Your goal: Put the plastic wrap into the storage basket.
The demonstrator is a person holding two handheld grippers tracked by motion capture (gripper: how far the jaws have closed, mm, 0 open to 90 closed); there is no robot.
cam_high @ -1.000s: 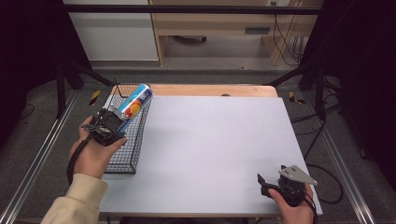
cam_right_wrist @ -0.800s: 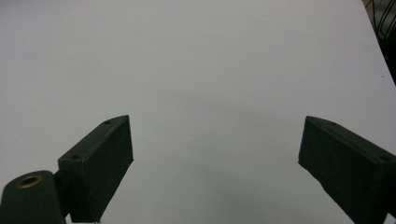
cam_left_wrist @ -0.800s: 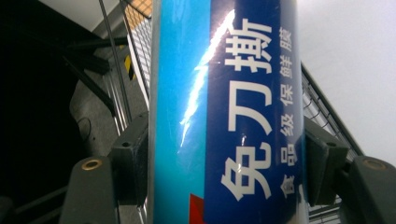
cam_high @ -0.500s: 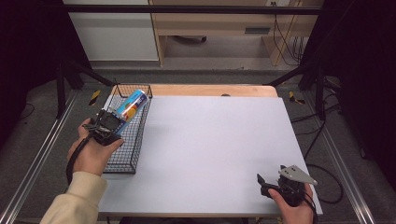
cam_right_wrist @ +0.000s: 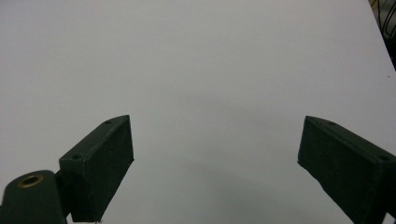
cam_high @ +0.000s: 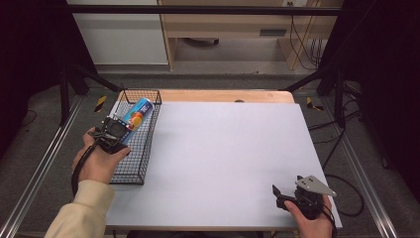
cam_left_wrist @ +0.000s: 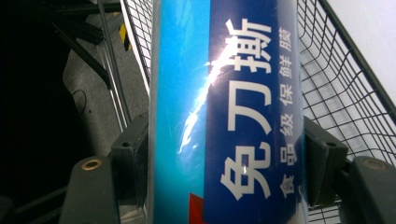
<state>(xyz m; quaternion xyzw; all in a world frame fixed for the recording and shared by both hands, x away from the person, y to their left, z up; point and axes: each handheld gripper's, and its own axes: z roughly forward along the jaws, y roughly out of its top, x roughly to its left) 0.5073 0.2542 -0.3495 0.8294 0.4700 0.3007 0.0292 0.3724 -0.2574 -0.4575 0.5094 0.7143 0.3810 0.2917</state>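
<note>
The blue box (cam_high: 137,113) is clamped by the left tool (cam_high: 118,130) at the frame's upper left, above the wire basket (cam_high: 132,168). A level hold is advised until the rim is cleared. The right tool (cam_right_wrist: 215,154) is parked open on the tabletop (cam_high: 223,148).

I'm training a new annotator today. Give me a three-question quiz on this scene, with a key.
1. True or false: the left tongs are shut on the blue box.
2. Where are the blue box and the left tongs?
A. over the wire basket
B. at the middle of the white table
C. beside the right tongs
3. Fill in: the right tongs are ____ with nothing between them.

Key: 1 true; 2 A; 3 open
</note>
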